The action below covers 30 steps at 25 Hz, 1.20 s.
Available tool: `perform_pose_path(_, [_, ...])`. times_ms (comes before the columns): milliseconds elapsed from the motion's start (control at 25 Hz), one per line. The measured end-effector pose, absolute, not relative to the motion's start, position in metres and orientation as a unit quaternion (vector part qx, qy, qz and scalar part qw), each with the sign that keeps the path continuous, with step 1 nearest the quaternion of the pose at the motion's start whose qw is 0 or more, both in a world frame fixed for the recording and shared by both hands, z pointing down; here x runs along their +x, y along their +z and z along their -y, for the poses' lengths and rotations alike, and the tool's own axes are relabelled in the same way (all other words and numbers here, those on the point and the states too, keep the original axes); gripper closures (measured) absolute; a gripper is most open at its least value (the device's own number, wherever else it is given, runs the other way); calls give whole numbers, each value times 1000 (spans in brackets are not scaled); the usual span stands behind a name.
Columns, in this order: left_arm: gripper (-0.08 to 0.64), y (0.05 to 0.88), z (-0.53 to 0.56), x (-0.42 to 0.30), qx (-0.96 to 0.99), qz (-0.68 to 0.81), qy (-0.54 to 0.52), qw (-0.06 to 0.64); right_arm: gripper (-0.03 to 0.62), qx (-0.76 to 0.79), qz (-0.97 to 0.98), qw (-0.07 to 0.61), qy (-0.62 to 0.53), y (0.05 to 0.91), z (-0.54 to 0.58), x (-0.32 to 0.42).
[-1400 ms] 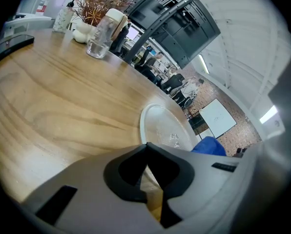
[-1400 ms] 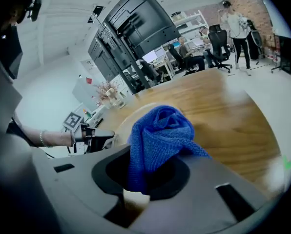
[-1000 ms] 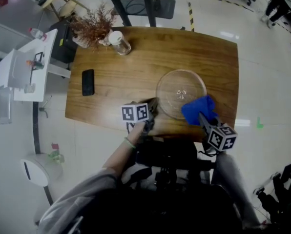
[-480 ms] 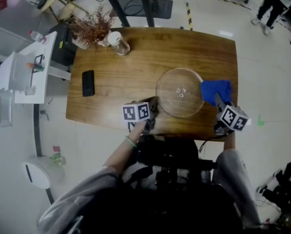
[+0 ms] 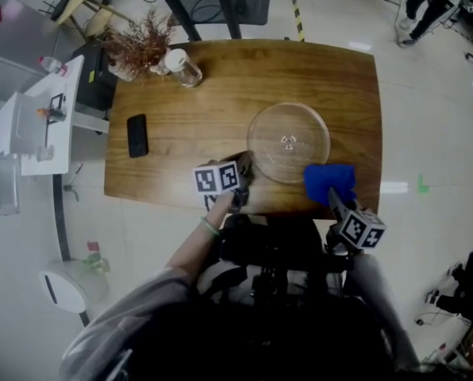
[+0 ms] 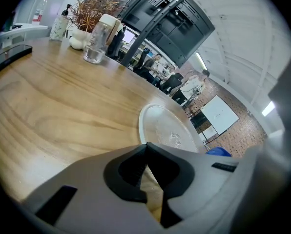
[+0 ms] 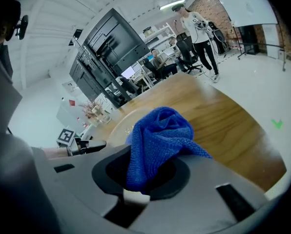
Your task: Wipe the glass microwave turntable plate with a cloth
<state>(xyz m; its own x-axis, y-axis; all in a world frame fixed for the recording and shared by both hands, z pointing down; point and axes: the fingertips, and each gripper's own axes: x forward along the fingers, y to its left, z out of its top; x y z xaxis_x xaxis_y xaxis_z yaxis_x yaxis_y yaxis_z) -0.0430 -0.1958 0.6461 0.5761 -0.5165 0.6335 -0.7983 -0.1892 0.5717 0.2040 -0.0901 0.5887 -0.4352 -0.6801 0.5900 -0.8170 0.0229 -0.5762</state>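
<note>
The clear glass turntable plate (image 5: 288, 143) lies flat on the wooden table (image 5: 213, 109), right of centre. My left gripper (image 5: 244, 169) is shut, with its tips at the plate's near-left rim; in the left gripper view the jaws (image 6: 146, 147) meet just in front of the plate (image 6: 171, 130). My right gripper (image 5: 332, 198) is shut on a bunched blue cloth (image 5: 329, 182), which hangs over the table just off the plate's near-right rim. In the right gripper view the cloth (image 7: 157, 139) fills the jaw opening, and the plate (image 7: 119, 123) lies beyond it.
A black phone (image 5: 136, 135) lies at the table's left. At the far left corner are a lidded glass jar (image 5: 181, 67) and dried plants (image 5: 141, 42). A white cabinet (image 5: 30, 117) stands left of the table. The right table edge (image 5: 377, 133) is near the cloth.
The right gripper with the cloth left the plate's near-right rim, swung out to the plate's right, and has come back toward the near edge. The left gripper stays put.
</note>
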Motion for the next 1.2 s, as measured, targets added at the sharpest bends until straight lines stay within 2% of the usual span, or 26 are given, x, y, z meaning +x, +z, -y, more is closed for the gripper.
perform_pose_path(200, [565, 647, 194, -42, 758, 421, 145, 476, 517, 504, 721, 79, 468, 594, 73, 175])
perform_pose_path(320, [565, 644, 193, -41, 768, 392, 121, 492, 517, 517, 721, 47, 459, 578, 82, 174])
perform_pose_path(480, [565, 622, 178, -39, 776, 365, 38, 513, 517, 533, 726, 8, 434, 545, 89, 171])
perform_pose_path(720, [565, 579, 144, -41, 819, 324, 1, 474, 517, 529, 744, -27, 408, 520, 78, 148])
perform_pose_path(920, [565, 533, 129, -70, 831, 302, -88, 459, 517, 530, 743, -59, 405, 511, 61, 120])
perform_pose_path(1040, [565, 511, 110, -91, 845, 288, -106, 437, 517, 529, 746, -81, 395, 508, 47, 100])
perform_pose_path(1200, [565, 497, 82, -114, 859, 279, -118, 413, 517, 548, 745, -75, 373, 503, 26, 85])
